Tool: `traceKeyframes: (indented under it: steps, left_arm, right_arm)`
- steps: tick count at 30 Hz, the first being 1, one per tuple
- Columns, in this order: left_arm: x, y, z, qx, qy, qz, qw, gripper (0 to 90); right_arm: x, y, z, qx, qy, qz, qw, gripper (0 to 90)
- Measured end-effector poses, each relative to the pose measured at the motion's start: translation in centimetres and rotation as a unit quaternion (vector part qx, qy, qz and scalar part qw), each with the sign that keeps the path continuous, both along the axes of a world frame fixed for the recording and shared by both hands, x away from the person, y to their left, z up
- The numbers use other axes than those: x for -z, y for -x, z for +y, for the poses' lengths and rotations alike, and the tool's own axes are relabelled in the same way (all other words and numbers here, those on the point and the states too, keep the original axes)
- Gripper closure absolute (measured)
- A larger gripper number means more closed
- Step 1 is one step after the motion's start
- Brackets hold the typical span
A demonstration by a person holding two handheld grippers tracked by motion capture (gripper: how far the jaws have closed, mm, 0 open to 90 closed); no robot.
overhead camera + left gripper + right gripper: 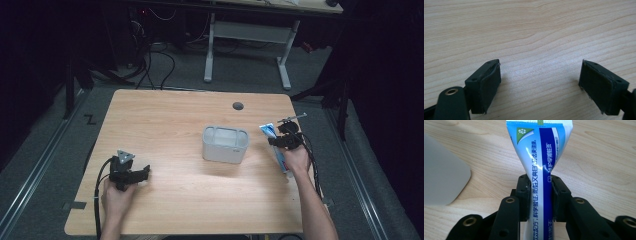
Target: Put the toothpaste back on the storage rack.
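A blue and white toothpaste tube (541, 152) is pinched at its middle by my right gripper (540, 195), which is shut on it. In the high view the tube (269, 131) lies near the table's right edge, under the right gripper (288, 139). A grey rectangular bin (225, 144) stands at the table's middle, left of the tube; its rounded corner (441, 177) is at the left of the right gripper view. My left gripper (142, 174) rests at the front left, open, with bare wood between its pads (487, 85).
The wooden table (165, 125) has a dark round cable hole (238, 106) at its back edge. Beyond it stand a white desk frame (247, 47) and cables on the grey floor. Cables trail from both grippers toward the front edge.
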State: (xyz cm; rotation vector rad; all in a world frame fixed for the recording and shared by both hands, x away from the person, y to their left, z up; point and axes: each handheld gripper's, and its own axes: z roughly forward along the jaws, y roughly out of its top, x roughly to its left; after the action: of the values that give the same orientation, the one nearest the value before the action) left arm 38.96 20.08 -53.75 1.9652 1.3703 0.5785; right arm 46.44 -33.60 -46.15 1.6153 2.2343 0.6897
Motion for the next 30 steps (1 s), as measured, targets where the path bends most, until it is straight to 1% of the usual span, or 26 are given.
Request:
traceKeyframes:
  steps: [4, 7, 11, 13, 16, 17, 21, 22, 27, 28, 30]
  left_arm:
    - [0.0, 0.0, 0.0, 0.000, 0.000, 0.000, 1.0000, 18.0]
    - [0.0, 0.0, 0.0, 0.000, 0.000, 0.000, 1.0000, 17.9]
    - [0.0, 0.0, 0.0, 0.000, 0.000, 0.000, 1.0000, 17.9]
    - [0.0, 0.0, 0.0, 0.000, 0.000, 0.000, 1.0000, 17.9]
    - [0.0, 0.0, 0.0, 0.000, 0.000, 0.000, 1.0000, 17.9]
    - [0.0, 0.0, 0.0, 0.000, 0.000, 0.000, 1.0000, 17.9]
    - [0.0, 0.0, 0.0, 0.000, 0.000, 0.000, 1.0000, 17.9]
    - [0.0, 0.0, 0.0, 0.000, 0.000, 0.000, 1.0000, 17.9]
    - [0.0, 0.0, 0.0, 0.000, 0.000, 0.000, 1.0000, 17.9]
    - [0.0, 0.0, 0.0, 0.000, 0.000, 0.000, 1.0000, 17.9]
    - [0.0, 0.0, 0.0, 0.000, 0.000, 0.000, 1.0000, 17.9]
  right_arm:
    - [-0.4, 0.6, -0.1, -0.004, -0.005, -0.004, 1.0000, 71.5]
    - [-0.7, 0.8, 0.0, -0.009, -0.004, -0.009, 0.9999, 71.6]
    - [-1.4, 1.4, 0.2, -0.021, -0.014, -0.020, 0.9995, 71.9]
    - [-1.7, 1.7, 0.4, -0.028, -0.016, -0.029, 0.9991, 72.2]
    - [-2.3, 2.3, 0.6, -0.034, -0.012, -0.049, 0.9982, 72.6]
    - [-2.4, 2.4, 0.6, -0.035, -0.015, -0.054, 0.9978, 72.6]
    - [-3.2, 3.0, 0.7, -0.042, -0.031, -0.064, 0.9966, 72.5]
    - [-3.4, 3.0, 0.6, -0.048, -0.033, -0.069, 0.9959, 72.5]
    - [-4.3, 3.7, 0.8, -0.054, -0.046, -0.083, 0.9940, 72.4]
    - [-4.5, 3.9, 0.8, -0.054, -0.047, -0.084, 0.9939, 72.3]
    - [-4.9, 4.1, 1.0, -0.054, -0.041, -0.091, 0.9935, 72.3]
